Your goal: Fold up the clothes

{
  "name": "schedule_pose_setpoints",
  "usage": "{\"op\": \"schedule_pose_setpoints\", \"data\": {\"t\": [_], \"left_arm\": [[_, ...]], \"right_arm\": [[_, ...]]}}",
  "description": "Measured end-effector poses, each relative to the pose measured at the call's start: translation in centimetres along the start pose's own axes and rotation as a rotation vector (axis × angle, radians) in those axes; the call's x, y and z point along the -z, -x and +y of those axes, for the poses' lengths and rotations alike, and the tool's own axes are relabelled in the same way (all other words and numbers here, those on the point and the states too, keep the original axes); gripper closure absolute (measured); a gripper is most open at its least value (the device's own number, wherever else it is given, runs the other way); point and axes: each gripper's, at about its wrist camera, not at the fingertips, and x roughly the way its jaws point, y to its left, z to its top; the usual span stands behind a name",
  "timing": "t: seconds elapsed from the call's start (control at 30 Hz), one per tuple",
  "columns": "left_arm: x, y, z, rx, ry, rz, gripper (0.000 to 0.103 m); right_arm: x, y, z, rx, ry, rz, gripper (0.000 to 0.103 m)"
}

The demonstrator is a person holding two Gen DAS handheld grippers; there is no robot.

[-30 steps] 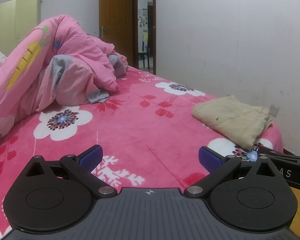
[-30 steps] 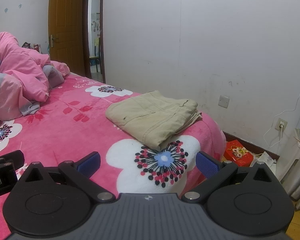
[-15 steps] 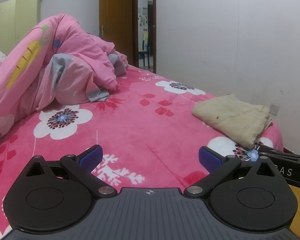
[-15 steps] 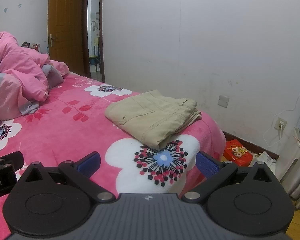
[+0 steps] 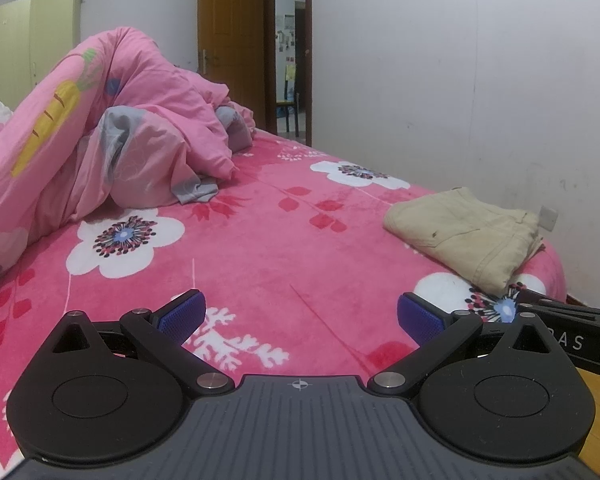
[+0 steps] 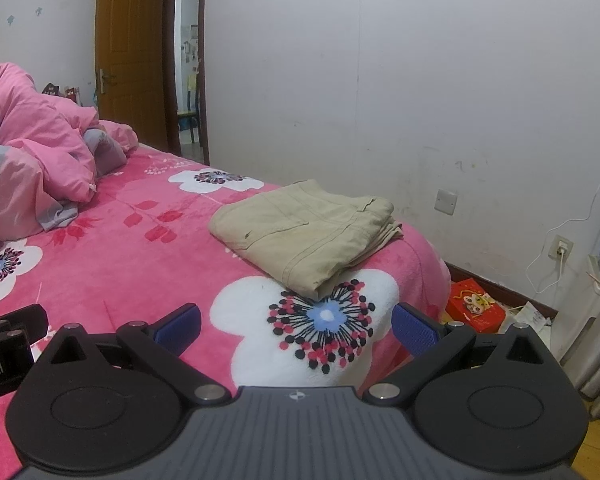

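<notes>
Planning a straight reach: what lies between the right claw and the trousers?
Only bare blanket with a white flower print lies between the right claw and the trousers, per the right wrist view.

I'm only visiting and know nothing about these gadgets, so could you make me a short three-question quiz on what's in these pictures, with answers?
1. True or false: the beige trousers on the bed are already folded.
2. Which is right? A: the left gripper holds cloth; B: both it and the right gripper are open and empty; C: both are shut.
3. What lies crumpled at the far end of the bed?

Key
1. True: they lie in a flat stack near the bed's corner.
2. B: the blue fingers stand wide apart with nothing between them.
3. A pink quilt.
</notes>
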Motion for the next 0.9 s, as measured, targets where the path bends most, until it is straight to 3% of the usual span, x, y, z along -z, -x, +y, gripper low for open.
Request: {"op": "schedule_pose_setpoints", "data": {"t": [0.9], "left_arm": [[-0.32, 0.16, 0.20, -0.008, 0.004, -0.007, 0.000]], "right_arm": [[0.01, 0.07, 0.54, -0.010, 0.009, -0.001, 0.000]]}}
